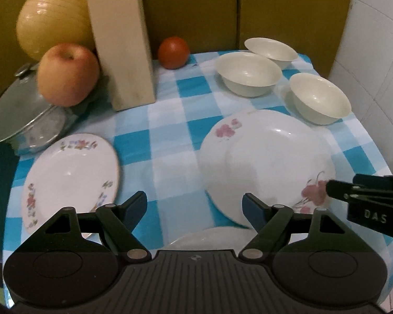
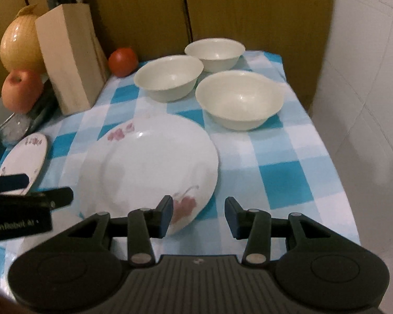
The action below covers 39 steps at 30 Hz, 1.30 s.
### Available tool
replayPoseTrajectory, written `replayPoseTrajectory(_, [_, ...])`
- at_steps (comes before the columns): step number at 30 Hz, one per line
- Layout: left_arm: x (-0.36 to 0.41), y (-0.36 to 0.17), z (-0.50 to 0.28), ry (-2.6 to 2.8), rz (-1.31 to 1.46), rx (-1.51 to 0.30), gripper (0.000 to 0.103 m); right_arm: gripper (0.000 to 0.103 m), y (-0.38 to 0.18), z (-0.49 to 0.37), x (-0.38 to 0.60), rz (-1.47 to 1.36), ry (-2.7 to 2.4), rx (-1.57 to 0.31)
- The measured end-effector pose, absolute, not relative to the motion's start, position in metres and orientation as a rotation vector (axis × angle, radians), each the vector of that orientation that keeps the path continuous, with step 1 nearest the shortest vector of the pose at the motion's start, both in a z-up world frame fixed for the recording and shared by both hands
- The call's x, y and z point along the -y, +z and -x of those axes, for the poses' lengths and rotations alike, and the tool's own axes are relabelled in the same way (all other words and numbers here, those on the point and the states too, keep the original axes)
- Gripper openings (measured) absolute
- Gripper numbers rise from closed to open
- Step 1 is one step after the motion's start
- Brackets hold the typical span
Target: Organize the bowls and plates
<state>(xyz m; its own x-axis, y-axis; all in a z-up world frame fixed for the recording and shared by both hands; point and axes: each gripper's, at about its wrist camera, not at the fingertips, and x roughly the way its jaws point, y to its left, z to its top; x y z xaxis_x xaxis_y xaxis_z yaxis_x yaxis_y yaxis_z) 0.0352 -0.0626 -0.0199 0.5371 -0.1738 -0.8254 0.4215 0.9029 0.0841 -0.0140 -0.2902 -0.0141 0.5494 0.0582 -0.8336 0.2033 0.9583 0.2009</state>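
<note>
A large white plate with pink flowers [image 1: 267, 157] [image 2: 149, 167] lies in the middle of the checked cloth. A smaller flowered plate [image 1: 70, 178] [image 2: 23, 162] lies at the left. A third plate's rim [image 1: 209, 238] shows just under my left gripper. Three cream bowls [image 1: 249, 73] [image 2: 170, 77] stand at the back right, apart from each other. My left gripper [image 1: 194, 206] is open and empty, above the cloth between the two plates. My right gripper [image 2: 199, 217] is open and empty at the large plate's near right edge; it also shows in the left wrist view [image 1: 335, 191].
A wooden knife block [image 1: 120, 41] [image 2: 68, 60], an onion [image 1: 52, 18], an apple [image 1: 68, 74] on a steel pot lid [image 1: 18, 110] and a tomato [image 1: 173, 52] [image 2: 123, 61] stand at the back left. A white tiled wall [image 2: 366, 104] borders the right.
</note>
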Motion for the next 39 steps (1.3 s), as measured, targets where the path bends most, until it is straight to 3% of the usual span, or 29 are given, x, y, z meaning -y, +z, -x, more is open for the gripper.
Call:
replayPoseTrajectory(25, [0.088, -0.059, -0.079, -0.465, -0.281, -1.026, 0.086, 0.051, -0.044, -0.016, 0.305, -0.434, -0.1, -1.02])
replayPoseTrajectory(28, [0.093, -0.061, -0.08, -0.503, -0.277, -1.03, 0.086, 0.038, -0.044, -0.018, 0.303, -0.426, -0.064, -1.012])
replayPoseTrajectory(39, [0.1, -0.061, -0.076, -0.526, -0.287, -1.007, 0.08, 0.031, -0.044, -0.018, 0.304, -0.451, -0.062, -1.017])
